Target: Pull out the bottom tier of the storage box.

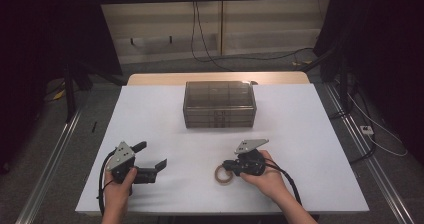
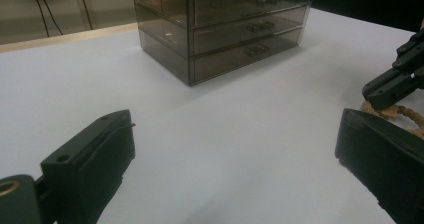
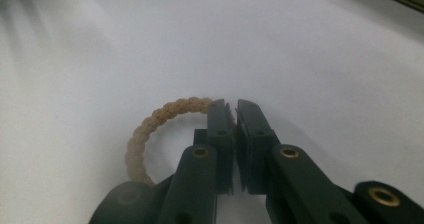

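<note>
L gripper sits near-left on the white table, fingers wide apart w/ nothing btwn them. Smoky clear drawer box stands at far centre, drawers shut. R gripper is near-right, fingers clamped on the rim of the tan rope ring, which is at the table's near centre-right.

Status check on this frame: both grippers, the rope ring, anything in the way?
Right gripper shut on rope ring. Left gripper open, holding nothing. Drawer box stands beyond, drawers closed.
</note>
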`<state>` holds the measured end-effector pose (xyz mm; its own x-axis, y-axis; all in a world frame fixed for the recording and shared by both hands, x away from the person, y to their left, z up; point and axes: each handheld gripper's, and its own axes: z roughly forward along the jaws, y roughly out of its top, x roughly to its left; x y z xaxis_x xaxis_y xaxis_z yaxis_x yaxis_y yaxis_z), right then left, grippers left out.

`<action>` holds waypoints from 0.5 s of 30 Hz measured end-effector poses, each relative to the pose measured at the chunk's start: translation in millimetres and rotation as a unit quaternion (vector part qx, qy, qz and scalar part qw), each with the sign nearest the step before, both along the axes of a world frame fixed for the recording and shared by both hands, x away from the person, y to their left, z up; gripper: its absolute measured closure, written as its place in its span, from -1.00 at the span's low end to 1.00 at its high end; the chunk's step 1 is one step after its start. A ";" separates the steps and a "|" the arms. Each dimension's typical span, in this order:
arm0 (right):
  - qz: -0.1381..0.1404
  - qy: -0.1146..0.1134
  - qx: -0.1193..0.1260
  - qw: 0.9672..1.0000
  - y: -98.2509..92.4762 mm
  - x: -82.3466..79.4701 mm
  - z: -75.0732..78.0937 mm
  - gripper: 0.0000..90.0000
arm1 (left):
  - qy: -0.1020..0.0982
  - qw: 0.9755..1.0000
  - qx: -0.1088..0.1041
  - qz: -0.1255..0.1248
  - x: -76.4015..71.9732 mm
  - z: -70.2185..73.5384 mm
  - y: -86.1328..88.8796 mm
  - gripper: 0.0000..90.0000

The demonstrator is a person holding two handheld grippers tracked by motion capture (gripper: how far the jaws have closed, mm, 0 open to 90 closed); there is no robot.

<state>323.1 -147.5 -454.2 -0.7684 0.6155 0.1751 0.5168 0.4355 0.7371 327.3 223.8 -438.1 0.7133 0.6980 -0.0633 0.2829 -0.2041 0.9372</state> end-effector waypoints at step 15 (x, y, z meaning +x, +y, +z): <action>0.026 0.003 0.001 1.000 11.9 -8.7 1.3 0.89 | 0.000 1.000 0.001 0.000 0.1 0.1 -0.2 -0.94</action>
